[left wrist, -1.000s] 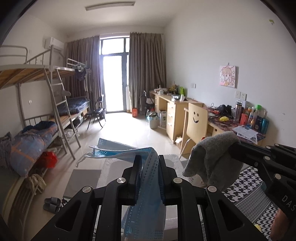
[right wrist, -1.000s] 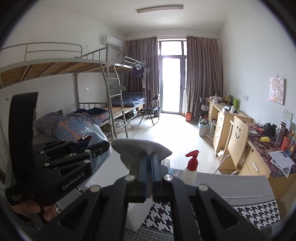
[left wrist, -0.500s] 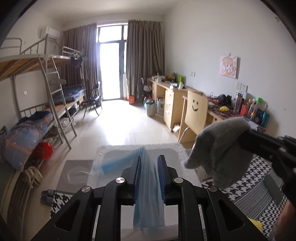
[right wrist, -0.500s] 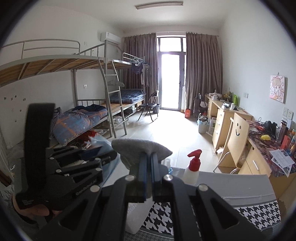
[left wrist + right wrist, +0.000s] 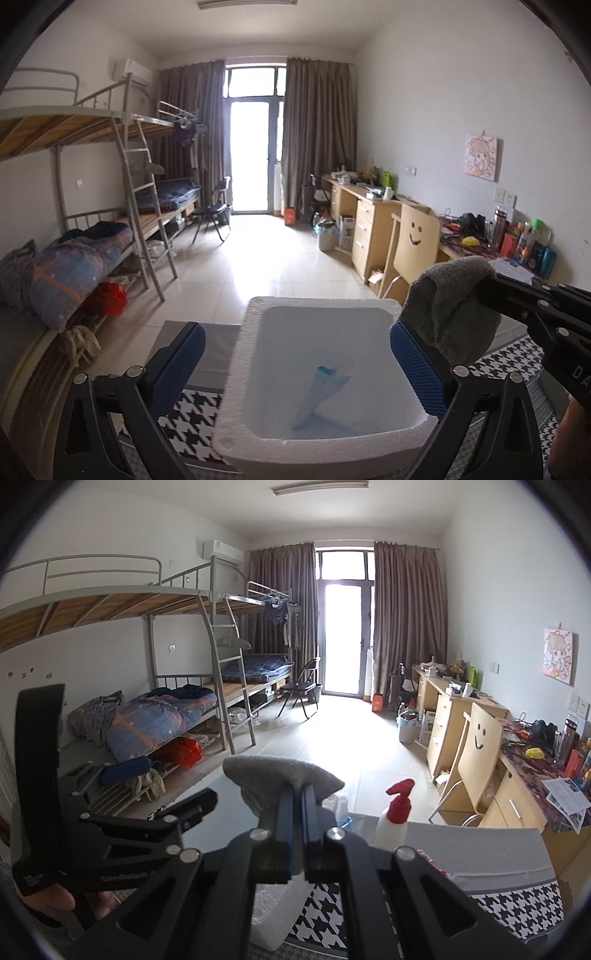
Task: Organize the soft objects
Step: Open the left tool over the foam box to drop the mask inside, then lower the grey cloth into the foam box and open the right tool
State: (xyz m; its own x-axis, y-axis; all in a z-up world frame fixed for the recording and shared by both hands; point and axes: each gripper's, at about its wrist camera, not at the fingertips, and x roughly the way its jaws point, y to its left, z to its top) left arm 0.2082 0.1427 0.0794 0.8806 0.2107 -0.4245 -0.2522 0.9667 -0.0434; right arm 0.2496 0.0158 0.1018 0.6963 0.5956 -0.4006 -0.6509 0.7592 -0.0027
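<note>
A white foam box (image 5: 236, 402), thick-walled with a grainy, pebbled rim and rounded corners, sits on a black-and-white houndstooth cloth (image 5: 192, 406) that covers the table. Inside it, on the smooth pale floor of the box, lies a light blue pleated face mask (image 5: 325, 391), thin and papery, tilted with one narrow end up toward the far wall.

The left gripper (image 5: 295, 354), black with ribbed blue pads, hangs above the near part of the box with its jaws spread as wide as they go, one pad on each side of the box opening; they have just been opening, and nothing is between them (the mask lies loose below).

The right gripper (image 5: 297, 812) is clamped tight on a grey knitted sock (image 5: 280, 771), a soft fuzzy piece whose folded top bulges above the pads. In the left wrist view the sock (image 5: 450, 302) droops in a limp pouch just beside the box's right far corner, above the cloth.

A white plastic spray bottle with a red trigger (image 5: 393, 819) stands on the table beyond the right gripper.
</note>
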